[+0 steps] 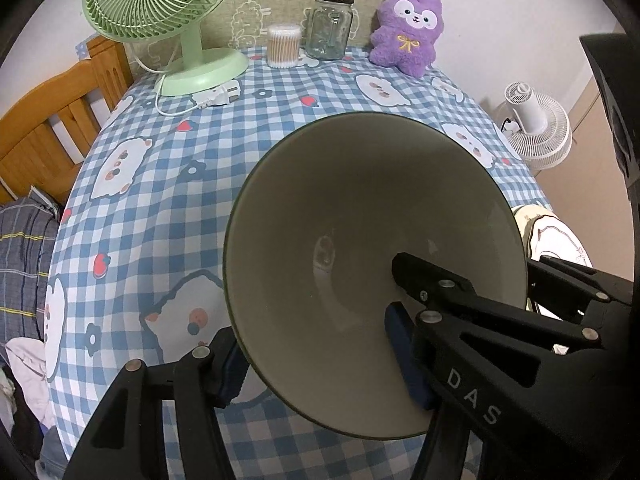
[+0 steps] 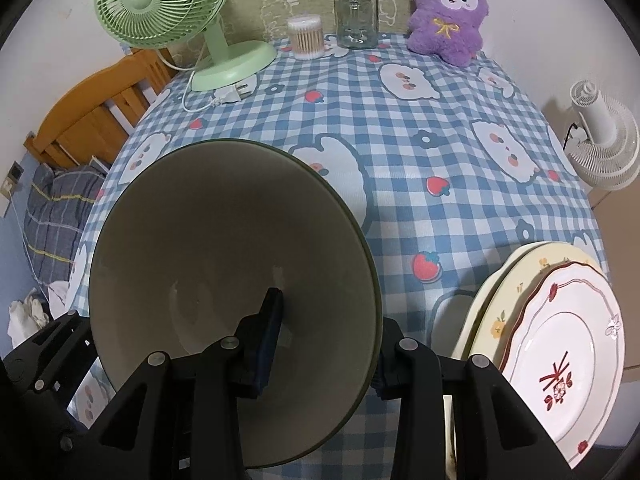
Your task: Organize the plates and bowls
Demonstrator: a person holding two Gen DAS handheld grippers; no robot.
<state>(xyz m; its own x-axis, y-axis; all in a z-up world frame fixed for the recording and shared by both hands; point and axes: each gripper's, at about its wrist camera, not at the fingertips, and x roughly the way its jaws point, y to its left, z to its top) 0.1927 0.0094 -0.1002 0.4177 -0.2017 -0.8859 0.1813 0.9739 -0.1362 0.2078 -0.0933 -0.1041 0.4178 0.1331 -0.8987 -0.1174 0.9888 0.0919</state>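
A large bowl, cream inside with a dark green rim, is over the near part of the checked tablecloth, its opening tipped toward both cameras. My left gripper is shut on its near wall, one pad inside and one outside. My right gripper is shut on the bowl's right wall the same way. Each gripper shows at the edge of the other's view. A stack of plates lies to the right of the bowl, with a red-patterned plate on top.
At the table's far edge stand a green fan with its cord and plug, a tub of cotton swabs, a glass jar and a purple plush toy. A wooden bed frame lies to the left and a white fan to the right.
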